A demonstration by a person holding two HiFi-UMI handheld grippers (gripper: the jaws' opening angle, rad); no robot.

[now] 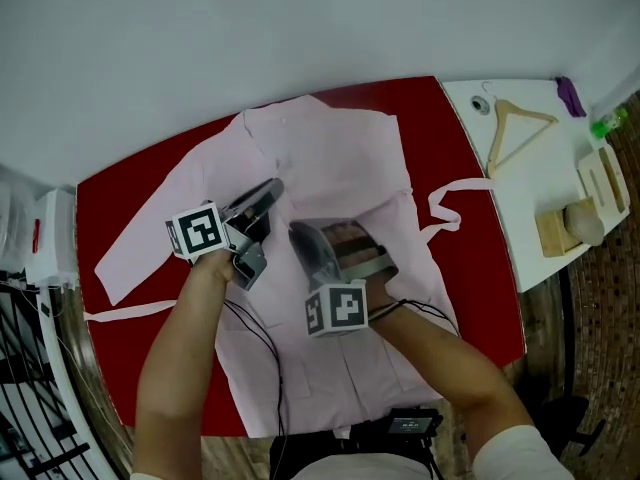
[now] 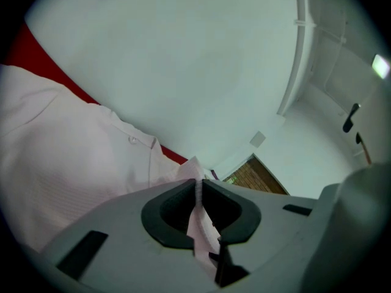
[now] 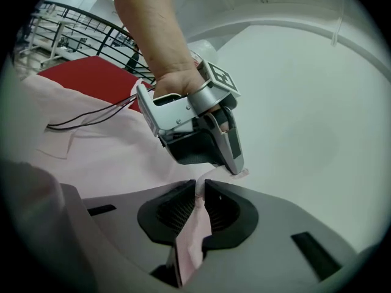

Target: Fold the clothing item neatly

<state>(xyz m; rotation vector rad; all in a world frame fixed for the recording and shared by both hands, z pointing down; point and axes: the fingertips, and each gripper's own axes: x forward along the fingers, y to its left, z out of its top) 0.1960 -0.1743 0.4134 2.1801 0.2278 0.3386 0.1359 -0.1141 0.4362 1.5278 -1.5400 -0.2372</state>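
so, my left tool [image 1: 268, 190] is closed down to a sliver on a thin fold of the pink shirt [image 1: 330, 138], and the cloth runs out between its jaws. my right tool [image 1: 299, 234] pinches another bit of the same cloth just as tightly, just beside the left one. i hold at two spots so the raised edge stays straight and does not bunch. the shirt lies spread on the red table [image 1: 130, 193], collar away from me, with one sleeve [image 1: 150, 233] stretched out to my left and a tie [image 1: 455, 203] trailing to the right. i judge that this flap gets laid across the body next.
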